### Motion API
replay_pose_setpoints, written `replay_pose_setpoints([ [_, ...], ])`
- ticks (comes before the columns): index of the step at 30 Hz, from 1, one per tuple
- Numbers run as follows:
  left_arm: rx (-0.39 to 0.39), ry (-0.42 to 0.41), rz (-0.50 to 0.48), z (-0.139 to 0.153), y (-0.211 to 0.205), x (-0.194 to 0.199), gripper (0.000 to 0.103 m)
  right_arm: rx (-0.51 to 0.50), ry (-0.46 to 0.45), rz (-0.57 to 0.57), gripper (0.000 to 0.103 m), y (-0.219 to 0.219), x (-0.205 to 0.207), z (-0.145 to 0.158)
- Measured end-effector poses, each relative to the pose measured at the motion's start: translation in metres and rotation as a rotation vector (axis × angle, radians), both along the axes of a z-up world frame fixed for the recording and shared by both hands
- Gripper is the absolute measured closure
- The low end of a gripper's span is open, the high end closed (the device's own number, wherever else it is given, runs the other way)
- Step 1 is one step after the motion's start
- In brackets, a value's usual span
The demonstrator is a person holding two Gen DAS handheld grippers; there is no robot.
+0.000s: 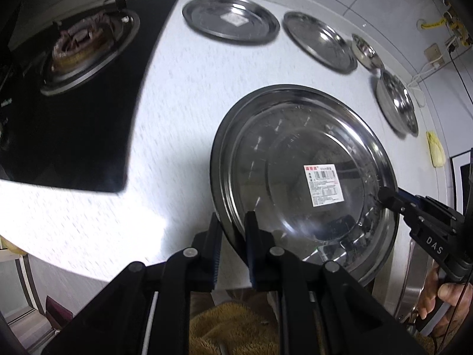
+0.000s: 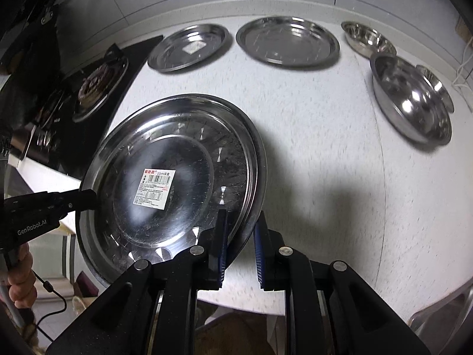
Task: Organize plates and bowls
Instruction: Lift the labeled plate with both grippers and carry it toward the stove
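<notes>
A large steel plate (image 1: 298, 159) with a white barcode label is held above the white counter by both grippers; it also shows in the right wrist view (image 2: 165, 177). My left gripper (image 1: 232, 222) is shut on its near-left rim. My right gripper (image 2: 241, 222) is shut on the opposite rim and appears in the left wrist view (image 1: 384, 195). My left gripper appears in the right wrist view (image 2: 88, 199). Two more plates (image 2: 189, 47) (image 2: 288, 44) lie at the back of the counter. A small bowl (image 2: 368, 40) and stacked bowls (image 2: 411, 97) sit at the right.
A black gas stove (image 1: 79, 74) with a burner takes the counter's left side. A tiled wall runs behind the counter (image 2: 325, 148). Cables and a socket (image 1: 434, 54) are at the far right. A steel sink edge (image 2: 443, 316) is at the lower right.
</notes>
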State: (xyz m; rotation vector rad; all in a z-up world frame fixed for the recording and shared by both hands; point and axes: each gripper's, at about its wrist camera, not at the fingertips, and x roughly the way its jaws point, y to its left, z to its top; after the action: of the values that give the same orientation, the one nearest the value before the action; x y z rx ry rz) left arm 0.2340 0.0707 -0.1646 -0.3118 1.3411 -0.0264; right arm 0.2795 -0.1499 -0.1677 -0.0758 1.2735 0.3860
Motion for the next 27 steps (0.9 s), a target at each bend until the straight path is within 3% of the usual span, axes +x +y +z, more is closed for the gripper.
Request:
replay_pose_setpoints([
  [7, -0.007, -0.018, -0.018, -0.013, -0.023, -0.013, 0.089, -0.001, 0.004, 0.004, 0.088, -0.020, -0.015, -0.011],
  [17, -0.005, -0.106, -0.098, -0.007, -0.072, -0.004, 0.089, -0.002, -0.035, -0.095, 0.088, -0.076, -0.018, -0.012],
  [21, 0.030, -0.103, -0.098, -0.019, -0.077, 0.000, 0.089, 0.003, -0.031, -0.110, 0.088, -0.082, -0.012, -0.028],
  [27, 0.023, -0.058, -0.081, -0.038, -0.076, 0.001, 0.089, 0.019, 0.006, -0.103, 0.088, -0.084, -0.010, -0.044],
])
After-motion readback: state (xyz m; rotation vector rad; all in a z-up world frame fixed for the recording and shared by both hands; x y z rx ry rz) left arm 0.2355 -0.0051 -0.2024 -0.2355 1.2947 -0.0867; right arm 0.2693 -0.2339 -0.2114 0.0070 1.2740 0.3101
